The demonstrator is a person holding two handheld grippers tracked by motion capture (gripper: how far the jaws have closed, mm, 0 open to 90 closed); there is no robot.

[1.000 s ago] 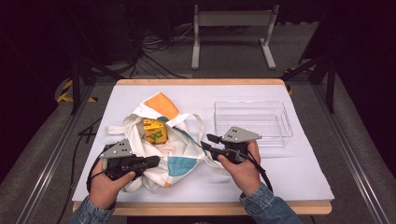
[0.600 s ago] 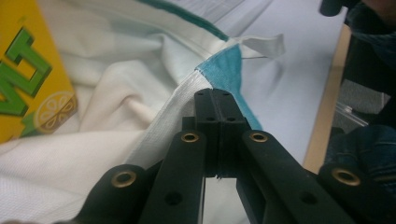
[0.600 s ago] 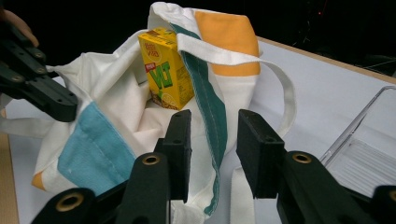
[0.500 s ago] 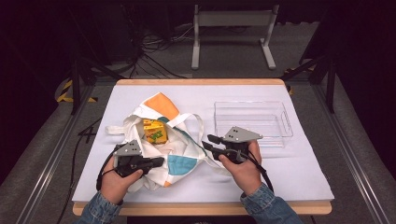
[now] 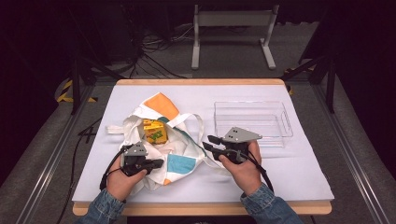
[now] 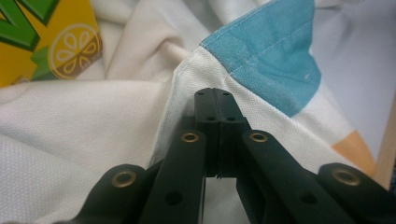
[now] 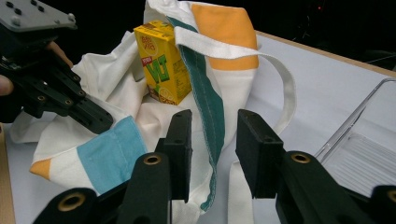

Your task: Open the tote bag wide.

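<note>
High view: tote bag holds juice carton; left jaws pinch its cloth, right jaws apart.

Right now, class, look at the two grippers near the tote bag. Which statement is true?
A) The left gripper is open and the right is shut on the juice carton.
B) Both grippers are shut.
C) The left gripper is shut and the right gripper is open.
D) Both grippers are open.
C: the left gripper has its jaws pressed together against the tote bag, while the right gripper shows a wide gap between its jaws.
</note>
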